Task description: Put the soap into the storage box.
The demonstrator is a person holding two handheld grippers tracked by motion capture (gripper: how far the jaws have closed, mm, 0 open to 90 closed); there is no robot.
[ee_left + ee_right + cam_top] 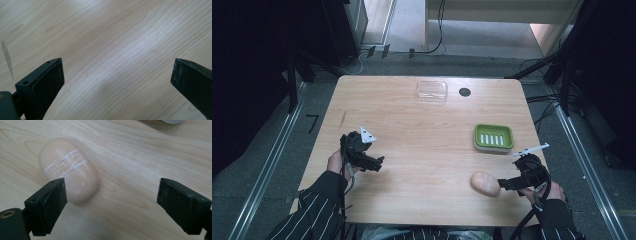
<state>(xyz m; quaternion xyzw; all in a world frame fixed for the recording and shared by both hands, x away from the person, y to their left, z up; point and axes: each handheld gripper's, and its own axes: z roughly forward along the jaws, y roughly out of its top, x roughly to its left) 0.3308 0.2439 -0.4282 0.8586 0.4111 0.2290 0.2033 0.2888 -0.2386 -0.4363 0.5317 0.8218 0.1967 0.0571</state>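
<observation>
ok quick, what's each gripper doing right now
left gripper: open, holding nothing, over bare table
right gripper: open, at the soap, not gripping it

A pale peach bar of soap (485, 183), an elongated oval with rounded ends and a smooth, slightly glossy skin, lies flat on the light wood bench (422, 145) near its front right corner. In the right gripper view the soap (68, 175) lies at a slant, one end toward the camera, the other pointing up and to the left. White scuff marks cross its top surface in a few rough streaks. It casts a soft shadow on the wood beside it.
</observation>
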